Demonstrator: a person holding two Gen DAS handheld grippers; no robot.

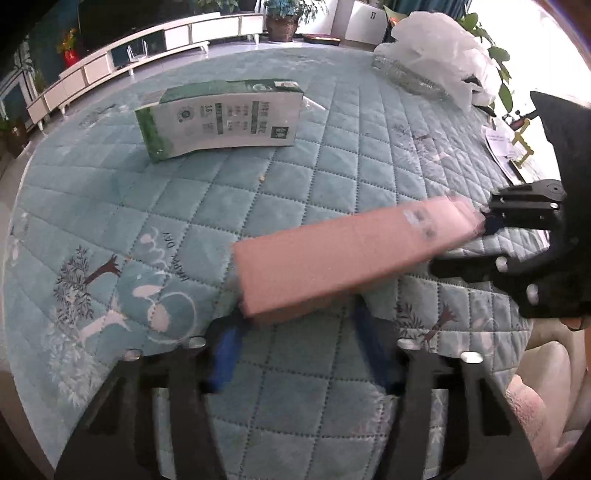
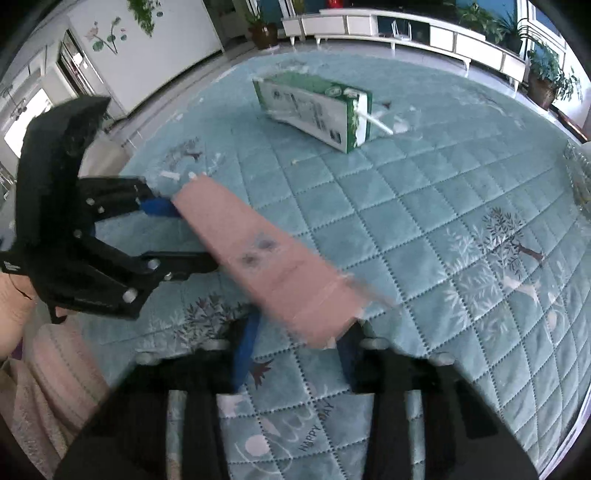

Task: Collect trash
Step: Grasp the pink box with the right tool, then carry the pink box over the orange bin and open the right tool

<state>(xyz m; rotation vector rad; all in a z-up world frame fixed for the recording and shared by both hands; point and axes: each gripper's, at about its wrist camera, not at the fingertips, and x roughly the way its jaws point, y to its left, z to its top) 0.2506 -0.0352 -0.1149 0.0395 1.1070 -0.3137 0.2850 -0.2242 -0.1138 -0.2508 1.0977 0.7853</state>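
A long pink cardboard box (image 1: 343, 251) hangs above the quilted teal table cover (image 1: 110, 229), held at both ends. My left gripper (image 1: 295, 325) is shut on its near end in the left wrist view. My right gripper (image 2: 303, 332) is shut on the other end of the pink box (image 2: 266, 258). Each gripper shows in the other's view: the right gripper (image 1: 476, 240) at the right, the left gripper (image 2: 184, 236) at the left. A green and white milk carton (image 1: 221, 118) lies on its side farther back, and in the right wrist view this carton (image 2: 317, 109) has a straw sticking out.
A white plastic bag (image 1: 443, 51) and a clear plastic bottle (image 1: 406, 77) lie at the table's far right. Papers (image 1: 506, 147) lie at the right edge. A low white cabinet (image 1: 129, 62) and potted plants (image 1: 284, 18) stand beyond the table.
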